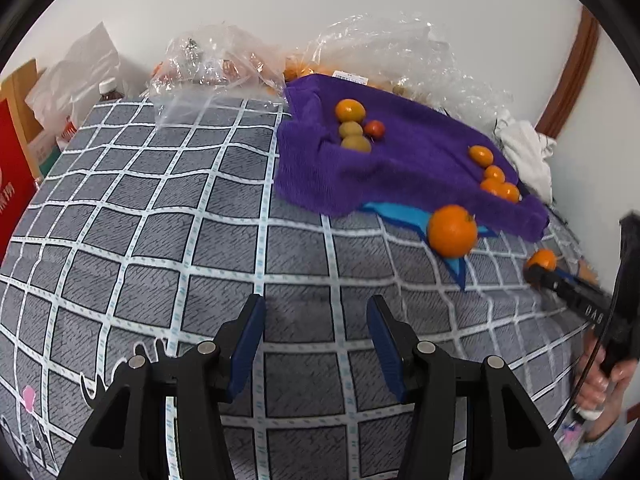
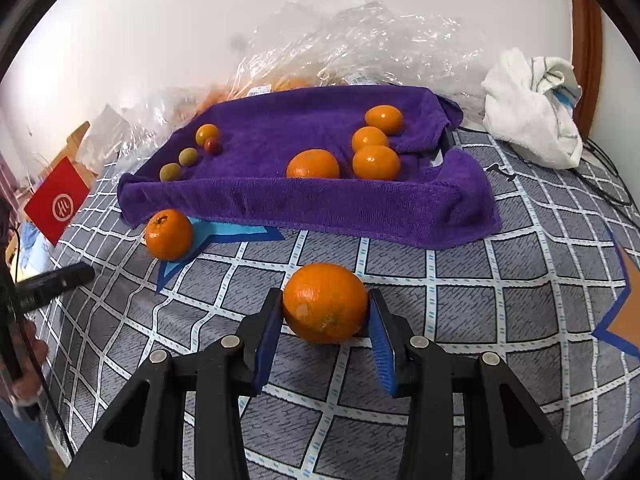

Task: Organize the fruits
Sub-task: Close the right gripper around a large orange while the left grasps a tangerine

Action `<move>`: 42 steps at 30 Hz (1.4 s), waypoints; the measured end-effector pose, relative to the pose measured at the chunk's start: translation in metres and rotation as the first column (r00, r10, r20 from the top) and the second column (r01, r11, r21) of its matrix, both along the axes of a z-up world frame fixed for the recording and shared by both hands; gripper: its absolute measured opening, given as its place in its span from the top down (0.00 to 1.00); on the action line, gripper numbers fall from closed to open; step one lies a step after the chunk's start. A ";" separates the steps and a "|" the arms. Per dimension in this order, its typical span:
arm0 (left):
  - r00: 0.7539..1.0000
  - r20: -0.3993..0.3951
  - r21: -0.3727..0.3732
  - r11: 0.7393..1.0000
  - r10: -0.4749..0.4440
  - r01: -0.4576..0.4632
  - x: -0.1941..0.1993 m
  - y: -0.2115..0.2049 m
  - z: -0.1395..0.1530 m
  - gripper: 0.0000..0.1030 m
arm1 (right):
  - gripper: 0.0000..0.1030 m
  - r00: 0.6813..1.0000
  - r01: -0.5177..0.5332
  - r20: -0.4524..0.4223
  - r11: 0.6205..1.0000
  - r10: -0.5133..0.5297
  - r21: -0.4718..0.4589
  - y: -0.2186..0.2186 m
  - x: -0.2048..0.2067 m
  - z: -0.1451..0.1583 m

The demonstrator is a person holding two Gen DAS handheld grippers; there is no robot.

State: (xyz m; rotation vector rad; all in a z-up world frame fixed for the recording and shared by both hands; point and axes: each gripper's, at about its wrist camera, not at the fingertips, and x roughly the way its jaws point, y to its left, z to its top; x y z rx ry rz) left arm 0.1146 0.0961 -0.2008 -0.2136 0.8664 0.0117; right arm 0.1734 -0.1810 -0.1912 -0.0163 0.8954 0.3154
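Right gripper (image 2: pixel 326 308): blue pads clamped on a large orange (image 2: pixel 325 302)
Purple towel (image 2: pixel 312 204): at 12 o'clock of it, carrying oranges and small fruits
Loose orange (image 2: pixel 169 234): at 10 o'clock, on a blue star (image 2: pixel 224 234)
White cloth (image 2: pixel 534 112): at 2 o'clock

bright, even light; fisheye-warped edges
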 end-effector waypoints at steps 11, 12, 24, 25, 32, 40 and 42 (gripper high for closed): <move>1.000 0.015 -0.026 1.000 -0.005 0.005 -0.016 0.003 -0.002 0.43 | 0.60 0.997 0.011 0.075 0.999 -0.014 0.039 -0.007 -0.012 0.007; 1.000 0.000 -0.053 0.999 0.004 -0.004 -0.016 0.005 0.000 0.43 | 0.60 0.997 0.017 0.080 0.999 -0.021 0.045 -0.009 -0.013 0.007; 0.986 0.025 -0.019 0.986 -0.167 0.167 0.043 -0.072 0.035 0.45 | 0.60 0.991 0.075 0.112 0.997 -0.077 0.027 -0.015 -0.017 0.012; 0.984 0.029 -0.004 0.985 -0.175 0.175 0.049 -0.080 0.033 0.45 | 0.60 0.991 0.073 0.110 0.997 -0.076 0.028 -0.015 -0.017 0.012; 0.988 -0.013 0.031 0.987 -0.155 0.155 0.083 -0.103 0.010 0.45 | 0.60 0.994 0.064 0.089 0.997 -0.069 0.051 -0.018 -0.015 0.009; 0.986 0.055 -0.025 0.987 -0.157 0.159 0.079 -0.094 0.002 0.61 | 0.60 0.995 0.057 0.076 0.996 -0.062 0.063 -0.017 -0.013 0.008; 0.987 0.067 -0.083 0.985 -0.146 0.151 0.077 -0.085 0.001 0.61 | 0.60 0.996 0.050 0.075 0.997 -0.055 0.065 -0.017 -0.013 0.008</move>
